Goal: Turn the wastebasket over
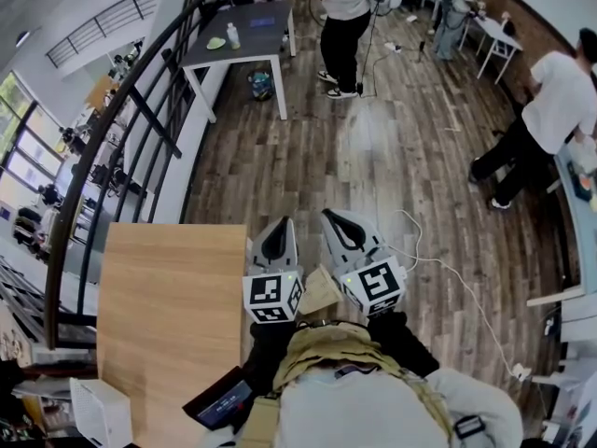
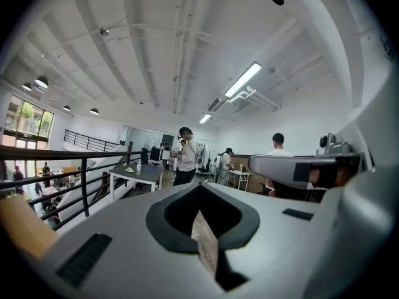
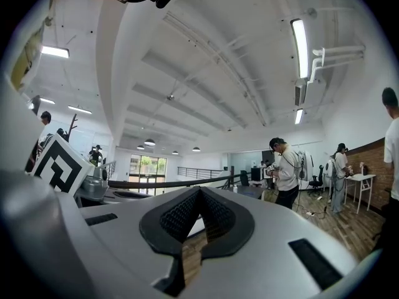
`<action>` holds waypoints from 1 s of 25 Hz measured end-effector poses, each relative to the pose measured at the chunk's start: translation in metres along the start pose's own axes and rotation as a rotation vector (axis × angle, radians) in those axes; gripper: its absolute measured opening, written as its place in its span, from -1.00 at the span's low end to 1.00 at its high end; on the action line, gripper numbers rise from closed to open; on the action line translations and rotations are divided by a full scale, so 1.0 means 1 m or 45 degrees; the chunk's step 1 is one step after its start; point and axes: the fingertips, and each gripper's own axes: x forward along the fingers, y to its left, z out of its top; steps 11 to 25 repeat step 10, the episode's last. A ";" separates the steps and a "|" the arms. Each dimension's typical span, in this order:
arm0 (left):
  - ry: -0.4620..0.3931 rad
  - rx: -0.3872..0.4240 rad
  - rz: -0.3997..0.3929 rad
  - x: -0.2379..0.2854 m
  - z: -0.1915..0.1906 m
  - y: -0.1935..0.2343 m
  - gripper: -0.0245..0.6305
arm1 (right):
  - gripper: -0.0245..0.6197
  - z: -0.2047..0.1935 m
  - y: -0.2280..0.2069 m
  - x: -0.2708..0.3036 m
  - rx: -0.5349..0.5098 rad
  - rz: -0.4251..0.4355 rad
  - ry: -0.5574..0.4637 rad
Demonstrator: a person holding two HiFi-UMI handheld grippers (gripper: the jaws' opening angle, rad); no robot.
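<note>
1. Beneath us, we are looking down on a wooden plank floor (image 1: 392, 157) that is filling most of the head view. A dark curved railing (image 1: 140, 129) is running along its left side.
2. At lower left we are standing just beside a light wooden worktop (image 1: 168, 315).
3. Across the room, one person (image 1: 347, 7) is standing near a grey table (image 1: 244, 34). Another person (image 1: 550, 110) is bending over at the right edge.
4. By the worktop's near left corner a white perforated box is sitting, which we are taking for the wastebasket (image 1: 101, 411). It is lying well apart from both grippers, and we cannot tell which way up it is.
5. We are holding the left gripper (image 1: 283, 224) and the right gripper (image 1: 332, 217) side by side, pointing level out over the floor.
6. The left gripper view is showing its fingers (image 2: 174, 220) clenched tip to tip on nothing. The right gripper view is showing its fingers (image 3: 177, 217) clenched in the same way, also empty.
</note>
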 end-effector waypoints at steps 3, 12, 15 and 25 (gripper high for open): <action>-0.002 -0.003 0.009 -0.002 0.001 0.004 -0.92 | -0.86 0.000 0.003 0.002 -0.006 0.014 -0.002; 0.002 -0.004 0.006 -0.001 0.000 0.005 -0.92 | -0.86 -0.001 0.004 0.002 -0.006 0.006 0.007; 0.002 -0.004 0.006 -0.001 0.000 0.005 -0.92 | -0.86 -0.001 0.004 0.002 -0.006 0.006 0.007; 0.002 -0.004 0.006 -0.001 0.000 0.005 -0.92 | -0.86 -0.001 0.004 0.002 -0.006 0.006 0.007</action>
